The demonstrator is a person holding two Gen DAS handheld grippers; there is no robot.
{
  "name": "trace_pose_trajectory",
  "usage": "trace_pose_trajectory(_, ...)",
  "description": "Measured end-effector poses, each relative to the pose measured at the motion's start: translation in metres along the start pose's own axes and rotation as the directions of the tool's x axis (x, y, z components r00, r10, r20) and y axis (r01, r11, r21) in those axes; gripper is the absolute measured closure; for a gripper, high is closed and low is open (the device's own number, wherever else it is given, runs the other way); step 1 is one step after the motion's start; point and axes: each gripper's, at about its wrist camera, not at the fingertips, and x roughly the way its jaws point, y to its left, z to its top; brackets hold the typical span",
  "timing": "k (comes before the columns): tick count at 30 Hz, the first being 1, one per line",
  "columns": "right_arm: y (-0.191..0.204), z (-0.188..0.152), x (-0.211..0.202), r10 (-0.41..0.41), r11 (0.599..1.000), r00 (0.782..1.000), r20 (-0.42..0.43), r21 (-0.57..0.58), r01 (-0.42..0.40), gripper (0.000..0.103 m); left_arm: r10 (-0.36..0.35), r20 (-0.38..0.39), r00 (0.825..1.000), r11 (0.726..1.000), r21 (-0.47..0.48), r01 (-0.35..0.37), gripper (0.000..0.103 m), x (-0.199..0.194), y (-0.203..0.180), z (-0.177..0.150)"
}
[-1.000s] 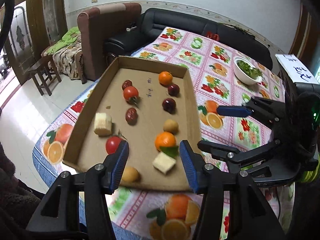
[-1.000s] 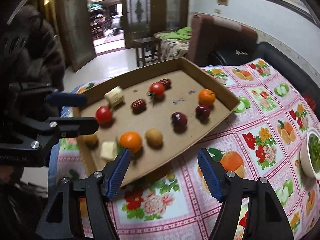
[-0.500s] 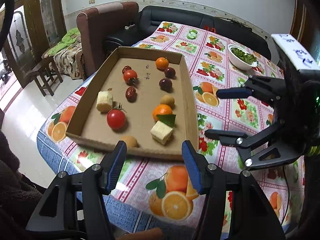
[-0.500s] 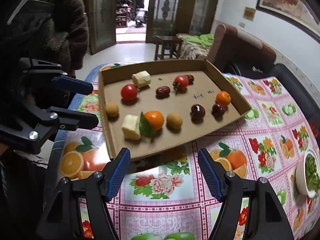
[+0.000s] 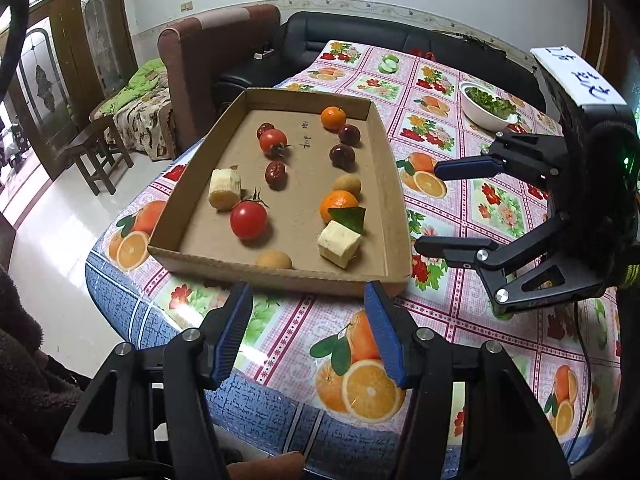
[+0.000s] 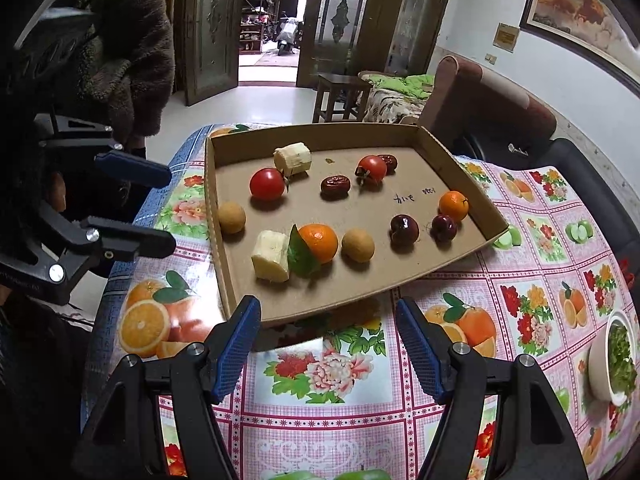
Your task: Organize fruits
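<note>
Fruits are lying loose in the cardboard tray on the tabletop; both grippers' jaws are standing wide, empty. The tomato is looking soft, slippery: pinching gently across its middle seems best

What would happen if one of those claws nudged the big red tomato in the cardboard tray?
The tomato looks round and glossy, so it would probably roll across the flat tray floor. Its smooth skin may slip between pads, and a hard squeeze might bruise it.
</note>
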Motion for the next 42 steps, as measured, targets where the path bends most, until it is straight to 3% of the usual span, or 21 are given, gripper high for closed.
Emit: trace_pose_trajectory(42, 0.0014, 0.0042, -0.0020, 0.022, 1.000, 1.000, 0.016, -0.011, -0.022, 0.032, 0.001, 0.016, 1.000, 1.000, -0.007, -0.001, 0.046, -0.0030, 0.0059, 0.0001)
